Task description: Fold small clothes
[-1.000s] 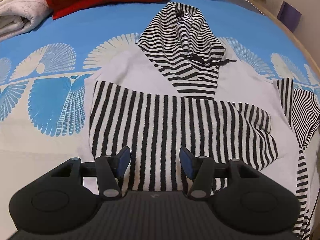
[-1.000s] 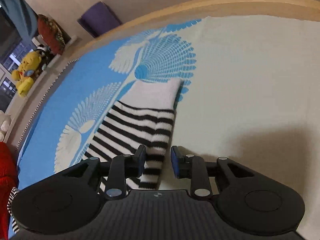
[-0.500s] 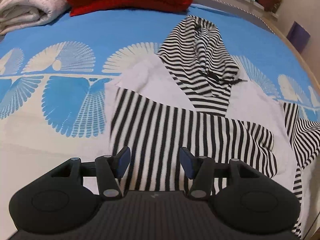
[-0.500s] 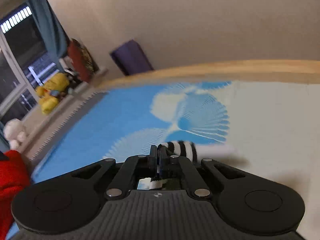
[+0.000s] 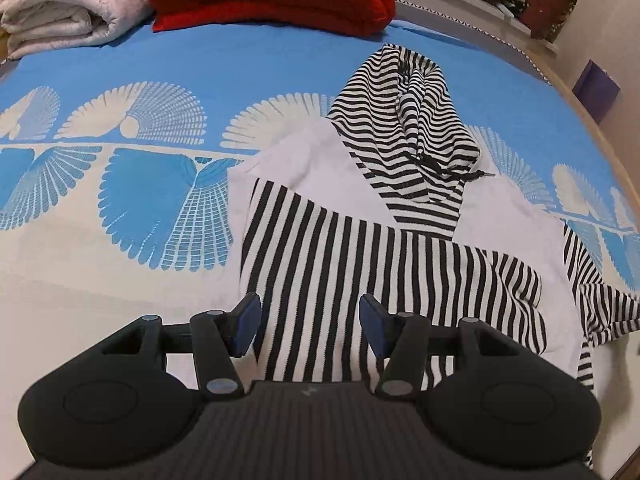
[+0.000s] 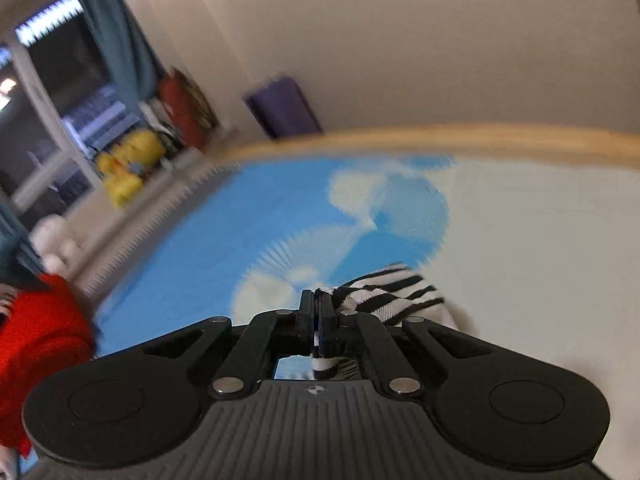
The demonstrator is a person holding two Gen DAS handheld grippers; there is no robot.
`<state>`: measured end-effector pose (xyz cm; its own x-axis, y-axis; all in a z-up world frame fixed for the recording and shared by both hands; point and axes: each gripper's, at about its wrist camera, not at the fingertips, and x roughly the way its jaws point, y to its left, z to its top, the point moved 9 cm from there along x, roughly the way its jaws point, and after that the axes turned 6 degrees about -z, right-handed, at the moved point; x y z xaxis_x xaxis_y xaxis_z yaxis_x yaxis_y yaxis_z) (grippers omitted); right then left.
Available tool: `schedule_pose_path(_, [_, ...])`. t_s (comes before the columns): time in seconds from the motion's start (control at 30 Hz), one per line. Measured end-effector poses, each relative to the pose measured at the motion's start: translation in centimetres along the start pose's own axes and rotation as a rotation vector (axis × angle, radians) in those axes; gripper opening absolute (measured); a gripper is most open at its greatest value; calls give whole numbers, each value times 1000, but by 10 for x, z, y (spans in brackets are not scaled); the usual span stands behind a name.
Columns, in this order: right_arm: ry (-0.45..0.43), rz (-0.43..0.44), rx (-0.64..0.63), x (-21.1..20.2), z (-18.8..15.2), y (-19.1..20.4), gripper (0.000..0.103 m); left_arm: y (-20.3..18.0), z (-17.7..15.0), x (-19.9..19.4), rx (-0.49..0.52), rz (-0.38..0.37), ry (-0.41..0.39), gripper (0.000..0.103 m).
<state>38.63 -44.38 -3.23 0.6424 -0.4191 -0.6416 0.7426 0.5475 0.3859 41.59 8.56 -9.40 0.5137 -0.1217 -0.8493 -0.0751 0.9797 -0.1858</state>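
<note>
My right gripper (image 6: 318,312) is clamped shut on the striped sleeve (image 6: 384,296), holding it clear of the bed (image 6: 540,248). My left gripper (image 5: 308,320) hangs about half open and empty above the hoodie (image 5: 340,264), which lies spread on the bed. One sleeve already lies across the front. Remaining, in my judgement: fold this sleeve in, then hood and body.
</note>
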Motion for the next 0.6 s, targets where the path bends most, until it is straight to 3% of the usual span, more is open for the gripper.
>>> schedule_pose_path(0.13, [-24,-99,-11,13,-4,-3,1,11,0,-4,-9,12,-7,60])
schedule_pose_path(0.2, [-70,-88,-51,3,-8,13,1,22,2,-5,-33,30,-15,60])
schedule_pose_path(0.27, [-139,3,-180,-16,-22,53,1,32,6,-6,-57,48,-22,60])
schedule_pose_path(0.37, [-196,308,-476,-66,-82,140,1,45,13,-8,-95,68,-36,60])
schedule_pose_path(0.43, [-109,531,-681,-95,-147,183,6,52,16,-10,-125,73,-45,60])
schedule_pose_path(0.5, [68,741,-882,-118,-227,202,9,56,18,-9,-148,73,-46,60])
schedule_pose_path(0.53, [168,794,-956,-122,-260,202,9,57,18,-8,-154,72,-42,60])
schedule_pose_path(0.6, [367,798,-1099,-121,-317,193,10,56,16,-4,-165,63,-30,60])
